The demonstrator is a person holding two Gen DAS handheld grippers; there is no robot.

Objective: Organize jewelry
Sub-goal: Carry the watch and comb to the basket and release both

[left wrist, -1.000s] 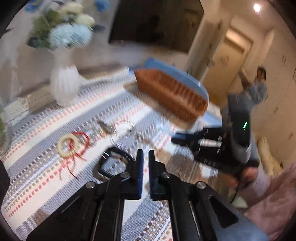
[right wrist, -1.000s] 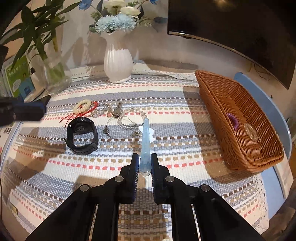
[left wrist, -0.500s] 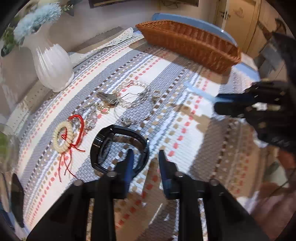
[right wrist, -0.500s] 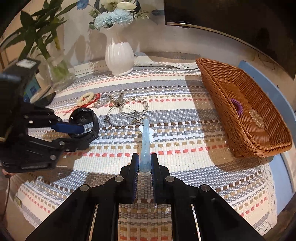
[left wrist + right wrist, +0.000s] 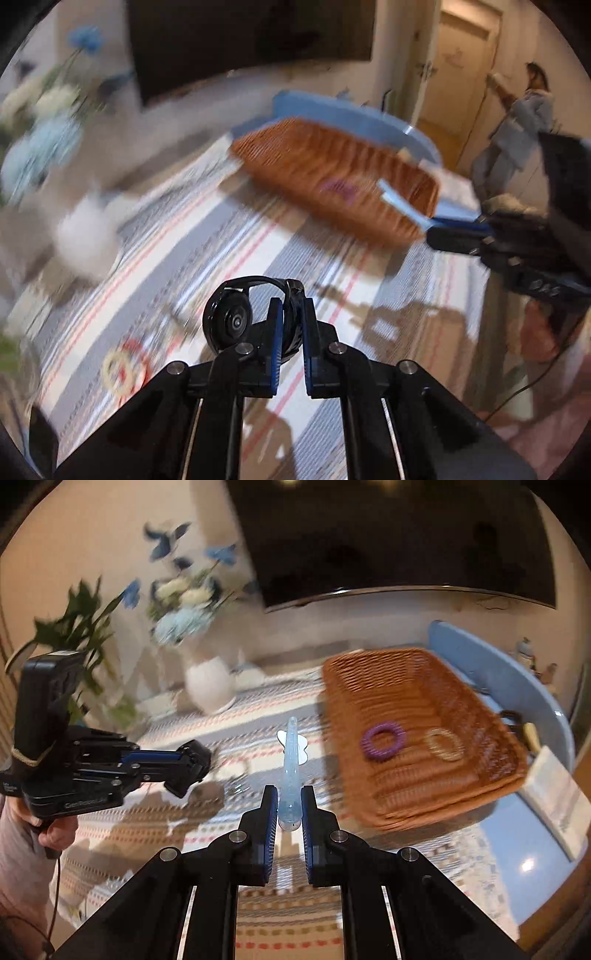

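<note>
My left gripper (image 5: pixel 290 325) is clamped on the band of the black watch (image 5: pixel 236 317), whose face sits just left of the fingers, lifted off the striped cloth (image 5: pixel 221 236). My right gripper (image 5: pixel 289 805) pinches a pale blue hair clip (image 5: pixel 290 768) that points straight ahead, with the wicker basket (image 5: pixel 461 794) ahead to its right, holding a purple ring (image 5: pixel 383 741) and a pale ring (image 5: pixel 444 744).
</note>
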